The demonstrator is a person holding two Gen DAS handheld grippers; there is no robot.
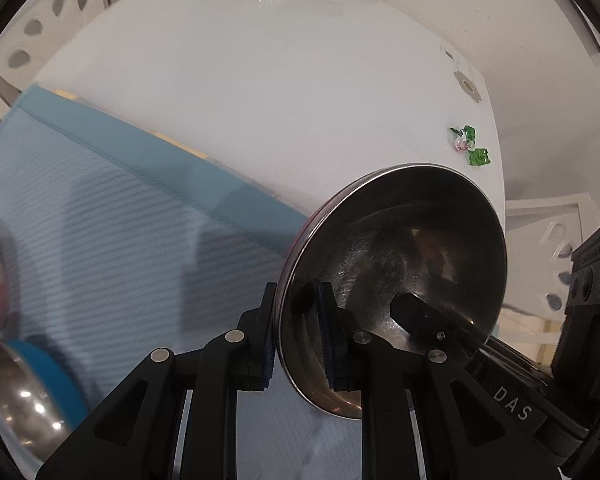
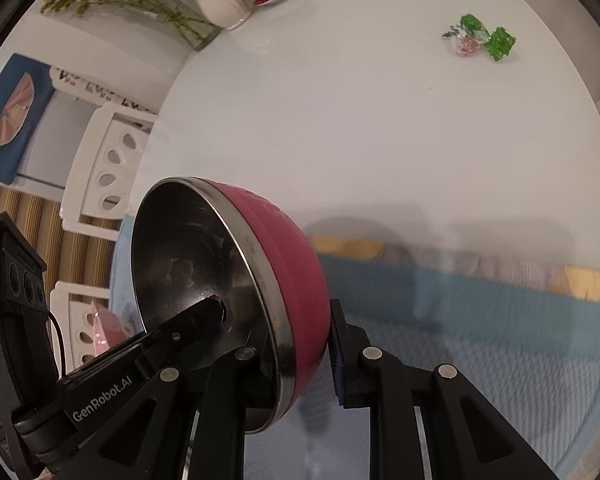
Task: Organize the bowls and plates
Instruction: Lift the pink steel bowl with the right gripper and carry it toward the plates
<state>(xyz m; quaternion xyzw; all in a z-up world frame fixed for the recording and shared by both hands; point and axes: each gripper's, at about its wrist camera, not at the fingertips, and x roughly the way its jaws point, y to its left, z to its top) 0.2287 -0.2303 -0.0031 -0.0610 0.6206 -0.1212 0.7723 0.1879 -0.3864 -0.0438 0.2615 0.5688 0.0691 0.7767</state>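
Above the blue mat (image 2: 480,320), a steel bowl with a maroon outside (image 2: 292,280) hangs tilted on its side, pinched by its rim from both ends: the left gripper (image 1: 298,340) clamps one edge, the right gripper (image 2: 300,344) the opposite one. Another steel bowl, blue outside (image 1: 28,396), rests on the mat; green candy wrappers (image 2: 484,40) lie on the white table (image 2: 360,120).
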